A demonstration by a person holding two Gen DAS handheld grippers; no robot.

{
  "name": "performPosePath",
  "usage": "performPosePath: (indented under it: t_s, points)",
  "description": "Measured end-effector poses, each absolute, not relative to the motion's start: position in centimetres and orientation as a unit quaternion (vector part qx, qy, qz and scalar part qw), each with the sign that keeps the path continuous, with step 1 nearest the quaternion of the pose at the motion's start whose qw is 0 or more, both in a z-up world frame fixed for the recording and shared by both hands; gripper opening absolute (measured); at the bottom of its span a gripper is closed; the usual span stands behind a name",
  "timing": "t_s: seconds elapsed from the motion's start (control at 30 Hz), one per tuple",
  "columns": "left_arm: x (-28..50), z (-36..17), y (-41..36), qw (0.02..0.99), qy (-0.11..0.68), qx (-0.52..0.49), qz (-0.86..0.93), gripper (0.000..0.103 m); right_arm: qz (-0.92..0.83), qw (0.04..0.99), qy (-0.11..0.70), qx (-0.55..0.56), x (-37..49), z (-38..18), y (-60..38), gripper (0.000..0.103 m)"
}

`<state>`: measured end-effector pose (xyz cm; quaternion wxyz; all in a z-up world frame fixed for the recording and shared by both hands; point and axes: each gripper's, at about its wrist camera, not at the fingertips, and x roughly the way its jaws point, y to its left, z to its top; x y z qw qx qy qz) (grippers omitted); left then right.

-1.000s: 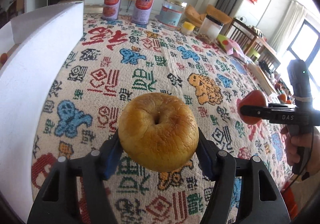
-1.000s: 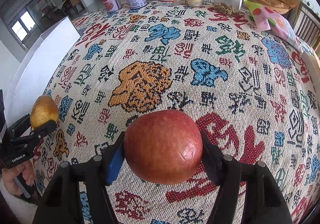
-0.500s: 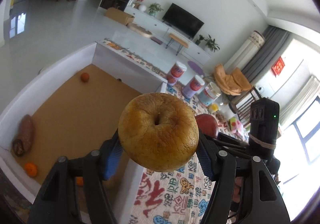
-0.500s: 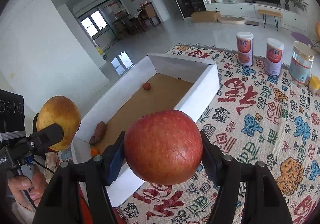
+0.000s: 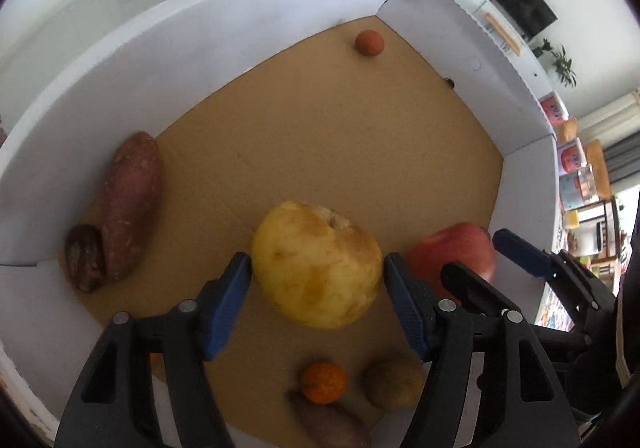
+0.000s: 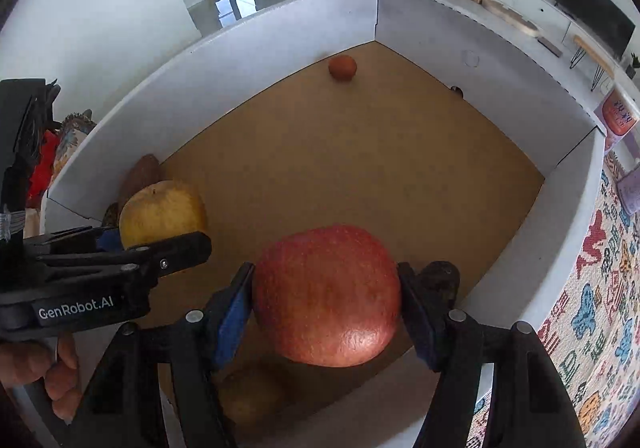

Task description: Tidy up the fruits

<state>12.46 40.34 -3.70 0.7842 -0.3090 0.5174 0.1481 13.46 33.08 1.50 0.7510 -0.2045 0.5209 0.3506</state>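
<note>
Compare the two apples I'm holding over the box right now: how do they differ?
The left gripper holds a yellow apple with brown blotches and dull skin; the right gripper holds a red apple with smooth, glossy, even skin. The yellow apple's stem dimple shows on top; the red apple's doesn't. Both are similar in size, inside the box.

Daylight floods a living room with glossy grey floor point(image 6: 256, 0), white walls, wall-mounted television point(image 6: 592, 18) and potted plants point(image 5: 560, 60)
</note>
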Motion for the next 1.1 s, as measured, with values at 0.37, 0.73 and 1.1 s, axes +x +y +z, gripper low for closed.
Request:
performPosePath:
  t_s: [0.37, 0.73, 1.1]
  points:
    - [7.9, 6.7, 34.8, 0.89, 0.399, -0.106, 0.193, 0.101, 0.349, 0.819, 0.414, -0.189, 12.8, 10.8, 28.1, 0.103]
    - [4.1, 6.2, 32.0, 0.854, 0.457, -0.083, 0.233, 0.102, 0.338, 0.808, 0.475, -0.079, 8.0, 12.3, 22.9, 0.103]
    - [1.6, 6.9, 34.5, 0.855, 0.443, -0.129, 0.239, 0.102, 0.329, 0.804, 0.477, -0.131, 4.4, 11.0, 24.1, 0.103]
